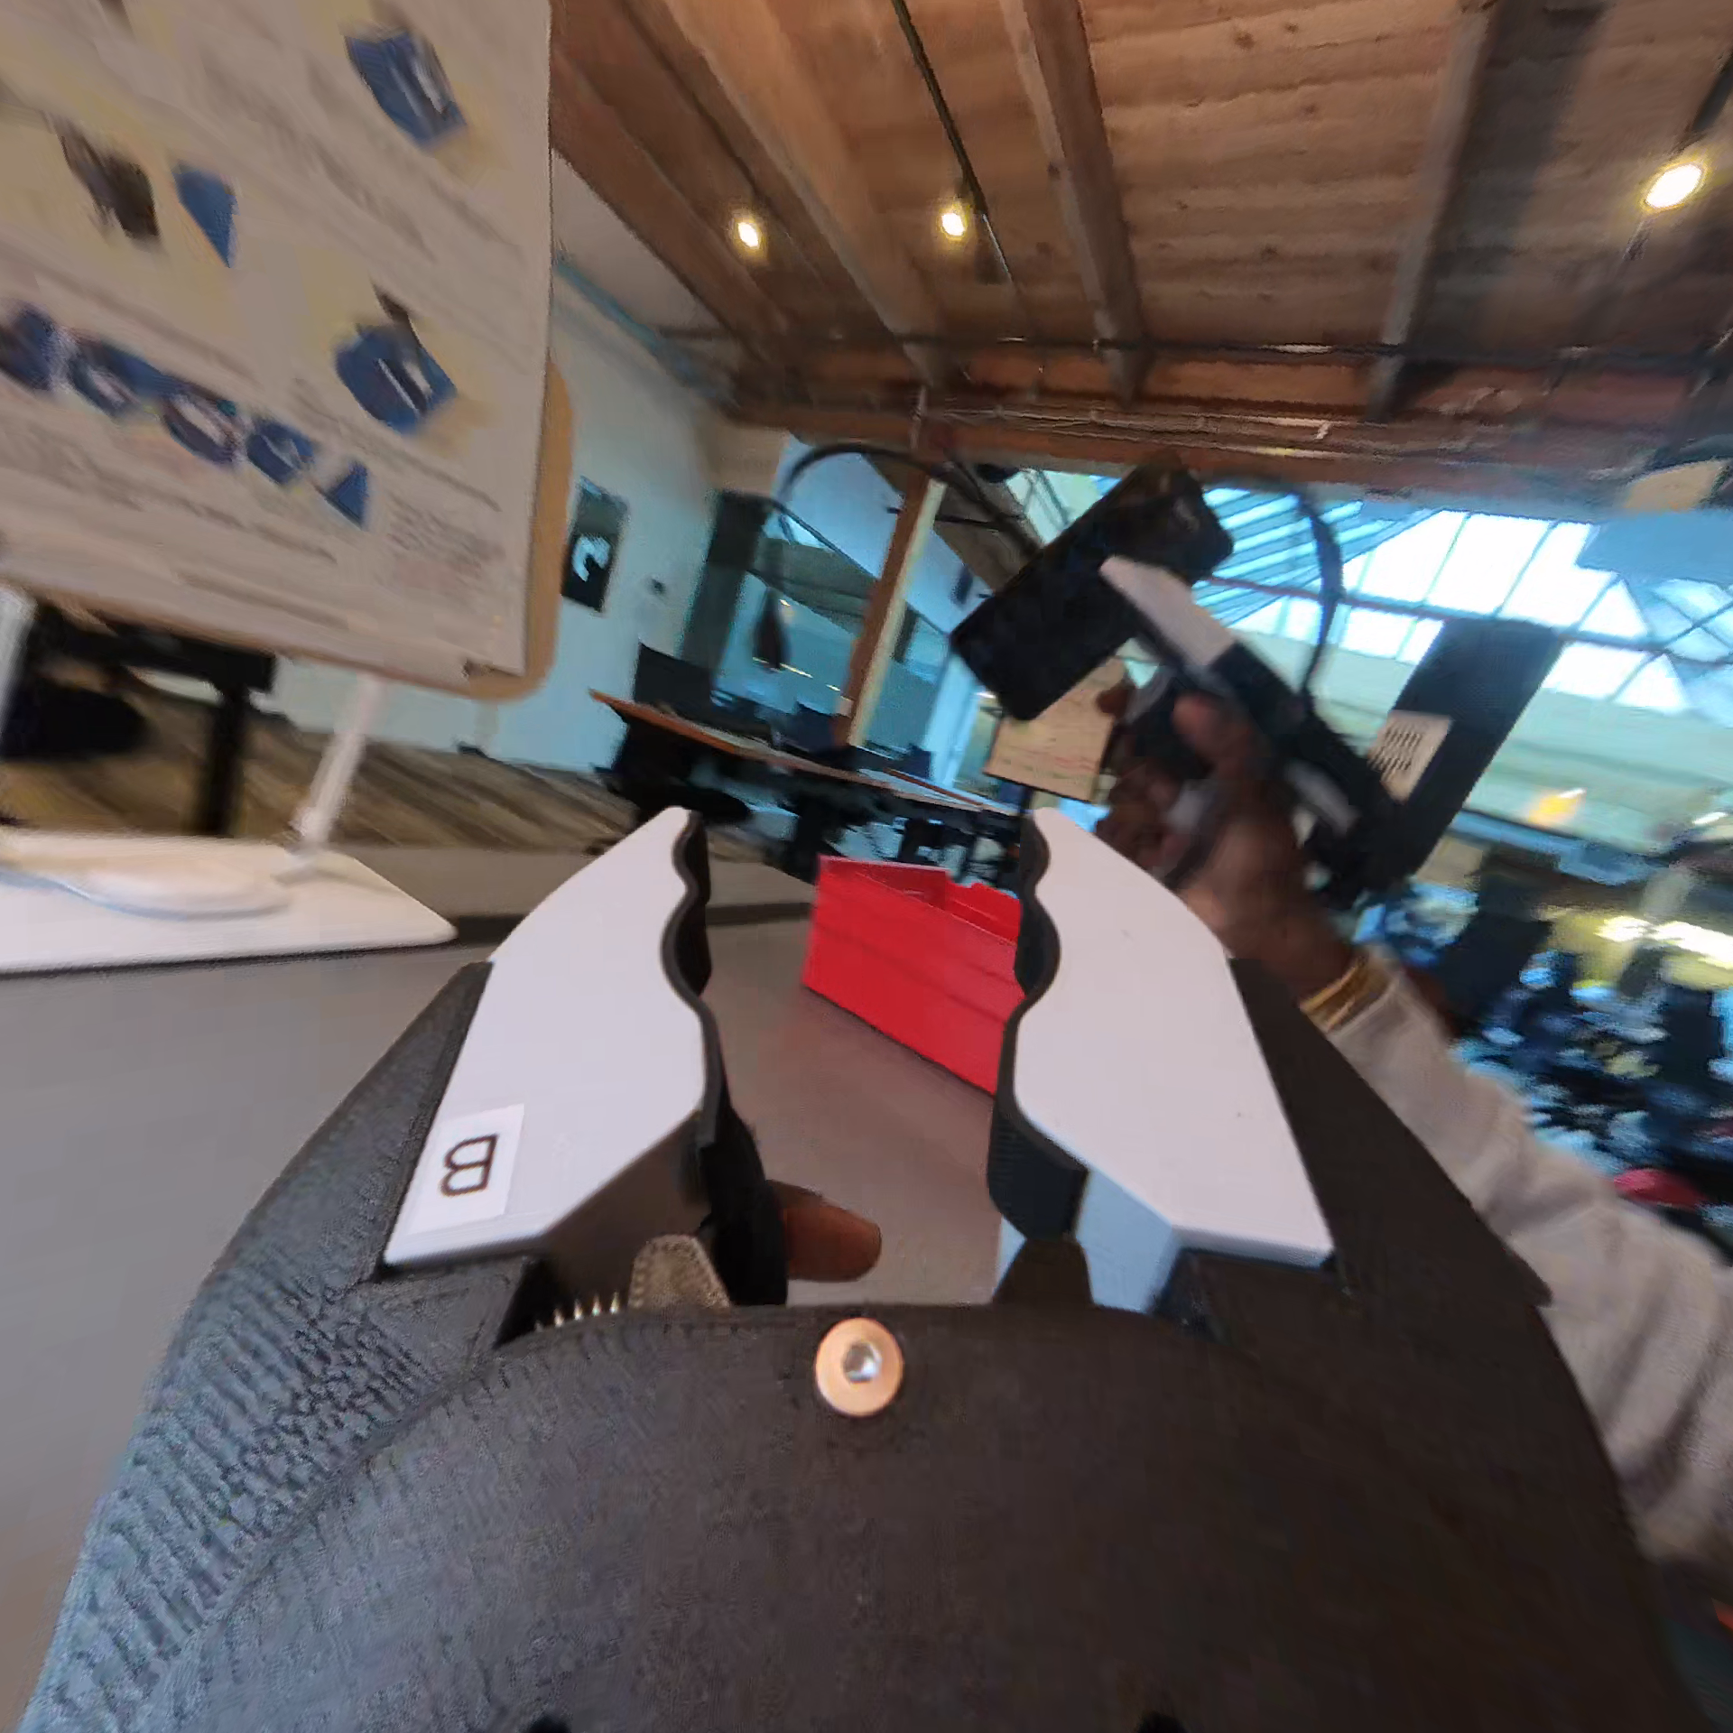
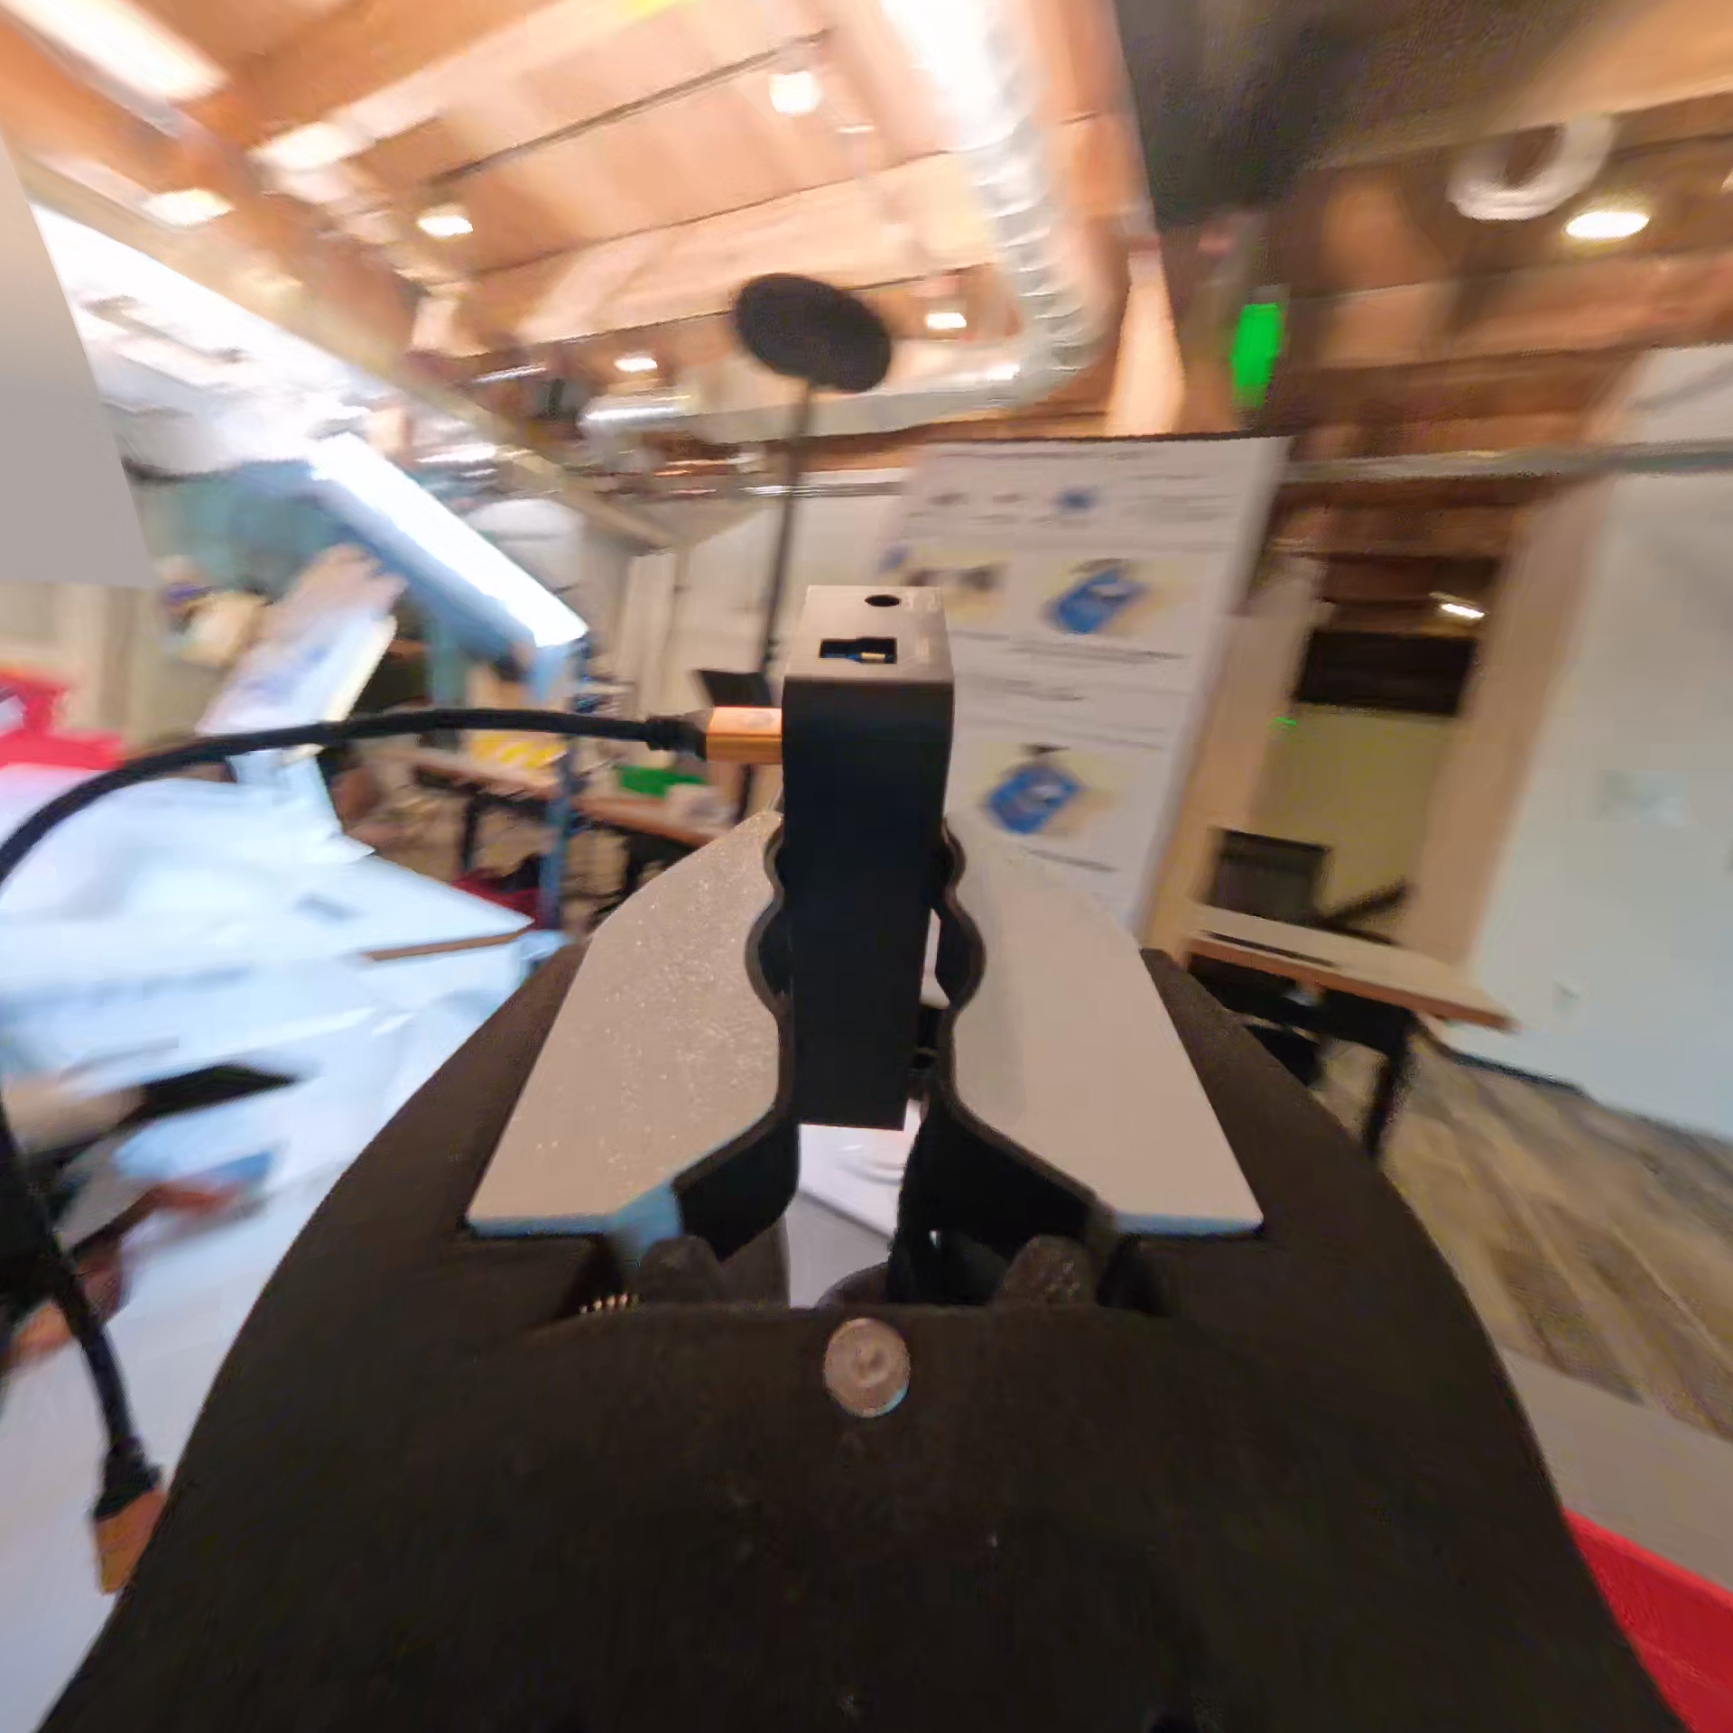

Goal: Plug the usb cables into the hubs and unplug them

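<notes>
Grey table (image 1: 188, 1078) under spread left claw (image 1: 858, 835); only right view shows right claw (image 2: 858, 835) pinching cabled hub (image 2: 867, 797).

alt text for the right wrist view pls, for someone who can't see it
The right tool is shut on an upright black hub, with a black cable's orange plug seated in the hub's left side and an empty port on its top end. Behind it, blurred, are a poster board and a wooden ceiling.
</notes>
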### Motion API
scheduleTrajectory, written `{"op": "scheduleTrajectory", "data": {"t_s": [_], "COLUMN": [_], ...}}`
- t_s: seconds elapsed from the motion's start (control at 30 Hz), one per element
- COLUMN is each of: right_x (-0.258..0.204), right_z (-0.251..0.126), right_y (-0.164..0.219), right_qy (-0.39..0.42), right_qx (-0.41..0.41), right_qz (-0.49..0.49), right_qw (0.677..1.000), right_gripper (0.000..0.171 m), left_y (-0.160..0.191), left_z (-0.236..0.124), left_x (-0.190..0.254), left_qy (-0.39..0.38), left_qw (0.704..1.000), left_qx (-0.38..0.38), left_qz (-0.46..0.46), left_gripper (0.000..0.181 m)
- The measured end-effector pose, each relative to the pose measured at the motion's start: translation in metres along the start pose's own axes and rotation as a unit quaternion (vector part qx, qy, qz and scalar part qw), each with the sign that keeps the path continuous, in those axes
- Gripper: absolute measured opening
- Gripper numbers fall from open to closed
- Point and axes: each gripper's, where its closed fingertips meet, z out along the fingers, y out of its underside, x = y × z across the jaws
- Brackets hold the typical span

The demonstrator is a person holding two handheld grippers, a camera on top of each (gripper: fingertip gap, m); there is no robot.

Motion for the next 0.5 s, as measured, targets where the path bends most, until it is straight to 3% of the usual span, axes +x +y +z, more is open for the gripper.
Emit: {"op": "scheduleTrajectory", "data": {"t_s": [0.13,0.2,0.37,0.5], "right_x": [0.117,0.162,0.229,0.251], "right_z": [-0.012,-0.032,-0.109,-0.149], "right_y": [-0.058,-0.066,0.002,0.068], "right_qy": [0.161,0.211,0.306,0.314], "right_qx": [-0.02,-0.059,-0.18,-0.294], "right_qz": [-0.017,0.014,0.143,0.2], "right_qw": [0.987,0.976,0.924,0.88], "right_gripper": [0.028,0.029,0.029,0.029], "left_y": [0.008,0.015,0.013,0.01], "left_z": [0.003,0.004,0.003,0.002], "left_x": [0.011,0.012,0.003,-0.003], "left_qy": [0.008,0.007,-0.01,-0.019], "left_qw": [0.997,0.996,0.999,0.999], "left_qx": [-0.014,-0.028,-0.016,-0.007], "left_qz": [0.072,0.08,0.047,0.036], "left_gripper": [0.064,0.064,0.064,0.064]}}
